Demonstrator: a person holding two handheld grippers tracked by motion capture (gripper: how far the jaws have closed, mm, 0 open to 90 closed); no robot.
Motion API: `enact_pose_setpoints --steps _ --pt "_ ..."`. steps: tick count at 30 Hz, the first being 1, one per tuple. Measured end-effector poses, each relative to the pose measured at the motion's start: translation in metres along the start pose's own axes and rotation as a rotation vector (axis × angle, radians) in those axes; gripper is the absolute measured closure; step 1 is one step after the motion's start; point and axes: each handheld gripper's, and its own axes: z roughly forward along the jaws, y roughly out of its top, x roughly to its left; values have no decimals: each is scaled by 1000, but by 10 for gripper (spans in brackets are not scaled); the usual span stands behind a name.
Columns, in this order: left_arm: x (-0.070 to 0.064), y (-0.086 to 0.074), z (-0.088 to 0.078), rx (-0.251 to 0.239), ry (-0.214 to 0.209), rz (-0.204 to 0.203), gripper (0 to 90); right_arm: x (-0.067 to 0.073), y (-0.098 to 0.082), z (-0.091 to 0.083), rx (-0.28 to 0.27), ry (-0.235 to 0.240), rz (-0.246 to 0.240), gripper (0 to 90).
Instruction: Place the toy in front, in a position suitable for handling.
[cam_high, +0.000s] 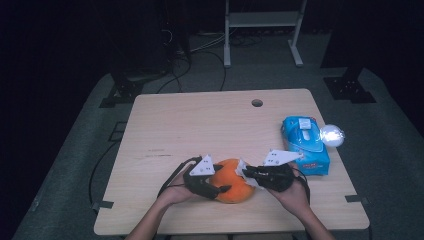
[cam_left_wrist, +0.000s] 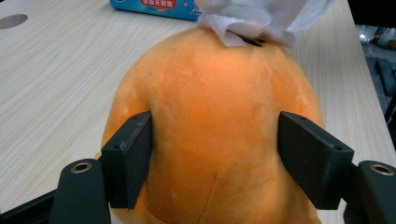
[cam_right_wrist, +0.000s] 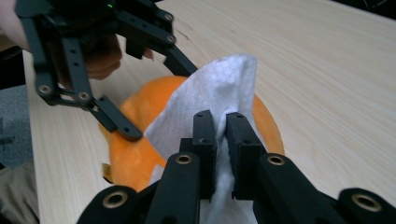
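Observation:
An orange plush toy (cam_high: 232, 182) lies near the table's front edge. My left gripper (cam_high: 223, 178) straddles it from the left. In the left gripper view its pads (cam_left_wrist: 135, 154) press on both flanks of the plush (cam_left_wrist: 215, 93). My right gripper (cam_high: 246, 173) comes in from the right, shut on a white tissue (cam_high: 243, 167). In the right gripper view the jaws (cam_right_wrist: 222, 140) pinch the tissue (cam_right_wrist: 219, 84), which drapes over the top of the plush (cam_right_wrist: 130, 158). The left gripper (cam_right_wrist: 157, 100) shows beyond it, held by a hand.
A blue pack of wipes (cam_high: 305, 145) lies at the right of the wooden table (cam_high: 200, 125), with a shiny silvery ball (cam_high: 331, 135) by the edge beside it. A round hole (cam_high: 257, 103) is near the far edge. A frame and cables stand on the floor behind.

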Motion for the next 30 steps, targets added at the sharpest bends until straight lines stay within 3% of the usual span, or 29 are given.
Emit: enact_pose_setpoints --steps 5,7,14,20,30 --pt "1 -1 1 -9 -3 -20 279 -17 -11 -4 14 -29 65 822" --pt "2 0 2 -2 -2 -20 274 -19 -11 -4 2 -19 91 822" --pt "0 -1 1 -5 0 -18 268 4 2 4 -9 -6 7 821" --pt "0 -2 2 -19 -1 -26 267 -11 -8 0 -15 27 83 820" --pt "1 -3 1 -15 -2 -32 267 -6 -6 2 -7 1 56 822"
